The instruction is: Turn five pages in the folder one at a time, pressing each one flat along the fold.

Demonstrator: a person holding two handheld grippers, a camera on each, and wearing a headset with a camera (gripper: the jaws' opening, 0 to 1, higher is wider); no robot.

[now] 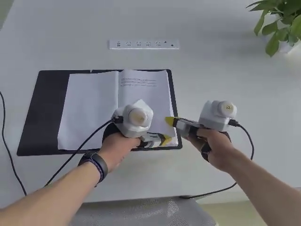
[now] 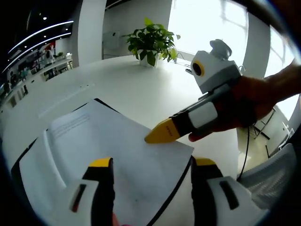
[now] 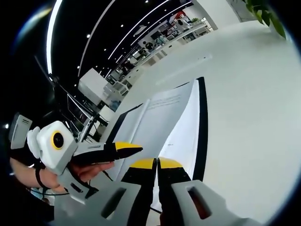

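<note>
1. Where the head view looks down on the white table (image 1: 225, 66), the black folder (image 1: 47, 113) lies open and flat, left of centre, with its left inner cover bare.
2. A blank left page (image 1: 89, 108) lies across the folder's middle and meets the fold (image 1: 117, 94) on its right side.
3. Past the fold, the right page (image 1: 146, 94) carries a few faint printed lines near its top and reaches almost to the folder's right edge.
4. Farther back on the table, well apart from the folder, lies a white power strip (image 1: 143, 44).
5. The left hand (image 1: 120, 146), with a dark wristband (image 1: 96, 165) on its wrist, holds the left gripper (image 1: 162, 139) at the folder's near right corner. In the left gripper view its yellow-tipped jaws stand wide apart with nothing gripped between them, over the near part of the right page. Whether they touch the paper cannot be told.
6. The right hand (image 1: 216, 146) holds the right gripper (image 1: 170, 121), which points in from the right with its yellow tip over the outer edge of the right page. In the right gripper view its two jaws are pressed together, and no paper shows between them. In the left gripper view that tip sits on or just above the sheet; which of the two cannot be told.
7. A green potted plant (image 1: 277, 23) stands at the table's far right corner.
</note>
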